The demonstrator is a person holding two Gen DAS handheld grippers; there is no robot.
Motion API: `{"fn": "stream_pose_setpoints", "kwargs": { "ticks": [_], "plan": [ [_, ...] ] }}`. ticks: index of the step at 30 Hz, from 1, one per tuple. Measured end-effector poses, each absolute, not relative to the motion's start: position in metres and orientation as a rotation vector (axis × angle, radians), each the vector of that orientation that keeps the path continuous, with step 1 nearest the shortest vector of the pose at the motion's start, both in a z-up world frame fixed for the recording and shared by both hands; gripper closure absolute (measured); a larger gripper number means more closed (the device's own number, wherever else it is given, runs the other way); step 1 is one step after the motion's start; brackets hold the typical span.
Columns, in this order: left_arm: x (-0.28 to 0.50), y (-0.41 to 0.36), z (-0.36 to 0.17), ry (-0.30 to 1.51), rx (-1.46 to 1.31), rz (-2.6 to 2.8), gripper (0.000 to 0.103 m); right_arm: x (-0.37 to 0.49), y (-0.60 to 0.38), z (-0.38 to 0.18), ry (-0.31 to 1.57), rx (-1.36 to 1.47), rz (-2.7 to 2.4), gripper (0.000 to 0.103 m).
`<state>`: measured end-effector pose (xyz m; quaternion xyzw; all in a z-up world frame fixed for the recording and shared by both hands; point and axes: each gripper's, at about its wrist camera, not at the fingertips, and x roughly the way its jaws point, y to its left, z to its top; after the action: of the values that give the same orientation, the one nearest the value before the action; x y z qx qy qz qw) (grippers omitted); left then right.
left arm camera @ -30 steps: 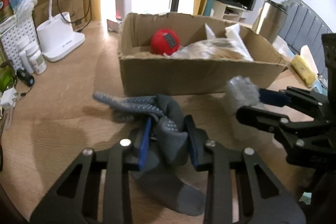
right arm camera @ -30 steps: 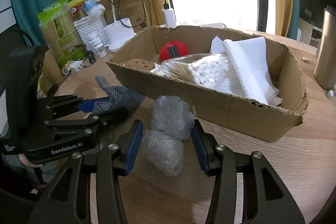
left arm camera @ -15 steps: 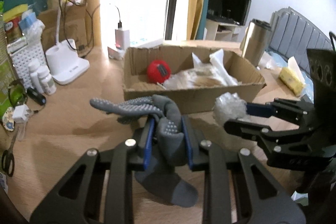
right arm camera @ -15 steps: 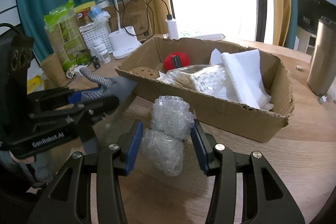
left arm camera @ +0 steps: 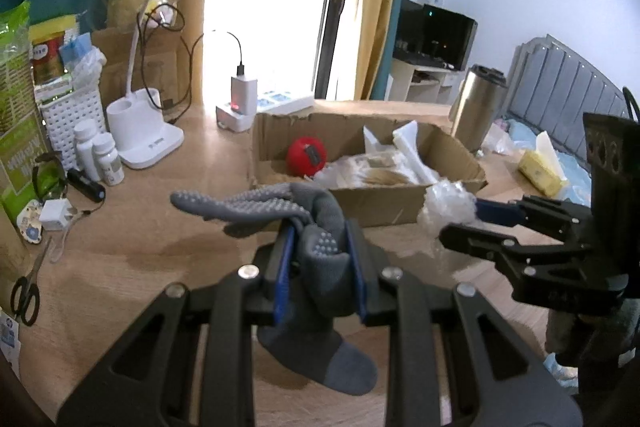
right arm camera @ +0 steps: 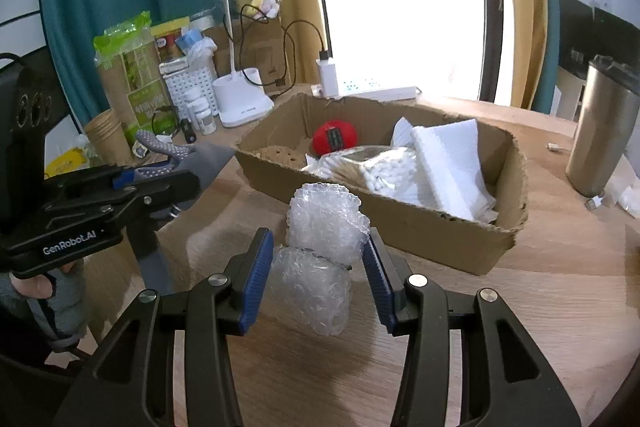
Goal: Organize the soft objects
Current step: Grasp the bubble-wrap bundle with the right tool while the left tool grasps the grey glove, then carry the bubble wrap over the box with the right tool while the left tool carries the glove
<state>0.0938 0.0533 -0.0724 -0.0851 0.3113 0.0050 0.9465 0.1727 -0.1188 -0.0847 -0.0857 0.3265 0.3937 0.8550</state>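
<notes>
My left gripper (left arm camera: 320, 247) is shut on a grey dotted glove (left arm camera: 316, 227), which hangs off the wooden table, its fingers sticking out to the left. My right gripper (right arm camera: 318, 255) is shut on a wad of clear bubble wrap (right arm camera: 320, 239), also lifted. Both hover just in front of an open cardboard box (right arm camera: 400, 223) that holds a red ball (right arm camera: 334, 139), a bag of cotton swabs (right arm camera: 380, 171) and white foam sheets (right arm camera: 452, 163). In the left wrist view the right gripper (left arm camera: 452, 215) with the bubble wrap (left arm camera: 448, 203) is at the right, near the cardboard box (left arm camera: 380, 203).
A white desk lamp (right arm camera: 240, 99), pill bottles (left arm camera: 100, 159), a charger and power strip (left arm camera: 244, 99) stand behind and left of the box. A steel tumbler (right arm camera: 600, 131) stands at the right. Scissors (left arm camera: 26, 291) lie at the left edge.
Both grippers have risen with their loads, so the glove and the bubble wrap now hang clear of the table. The left jaws closed a little tighter on the glove.
</notes>
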Motion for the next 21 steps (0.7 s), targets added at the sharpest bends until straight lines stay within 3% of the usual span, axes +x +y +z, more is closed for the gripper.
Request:
{"fn": "stream_pose_setpoints", "kwargs": {
  "ticks": [21],
  "plan": [
    [0.108,0.032,-0.044,0.574,-0.167,-0.050,0.077,0.183,-0.161,-0.059,0.620,-0.138,0.751,0.054]
  ]
}}
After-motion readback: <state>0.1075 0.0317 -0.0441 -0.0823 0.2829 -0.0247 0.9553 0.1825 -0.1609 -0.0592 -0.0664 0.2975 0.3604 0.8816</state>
